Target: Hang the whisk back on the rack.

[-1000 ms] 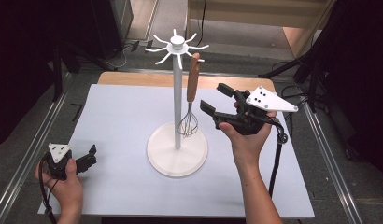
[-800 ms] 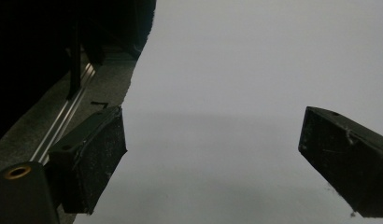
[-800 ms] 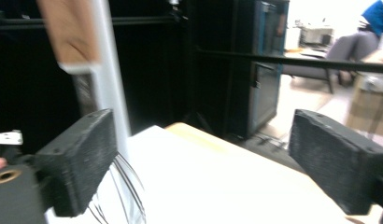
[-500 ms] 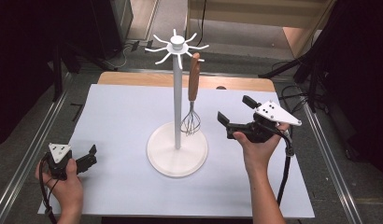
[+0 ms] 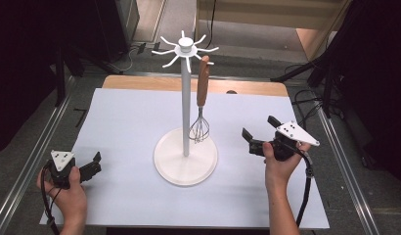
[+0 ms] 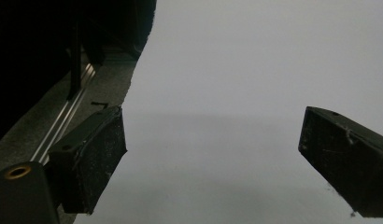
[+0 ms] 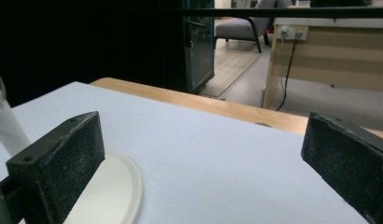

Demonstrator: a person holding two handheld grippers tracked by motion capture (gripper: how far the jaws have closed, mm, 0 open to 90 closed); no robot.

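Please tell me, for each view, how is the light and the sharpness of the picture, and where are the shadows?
High view: even light on the white sheet, dark surroundings, and the whisk a little soft. Left gripper view: dim and greyish, with a faint shadow band between the left gripper jaws. Right gripper view: the right gripper jaws close and slightly blurred, the lit room behind sharper, black at the upper left.

Only the rack (image 5: 185,98) with its whisk (image 5: 200,128) blocks the table's (image 5: 115,122) middle.

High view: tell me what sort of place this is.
Probably a lab or office recording station: a table covered in white sheet between metal rails, dark curtains either side, and a desk with wall sockets behind.
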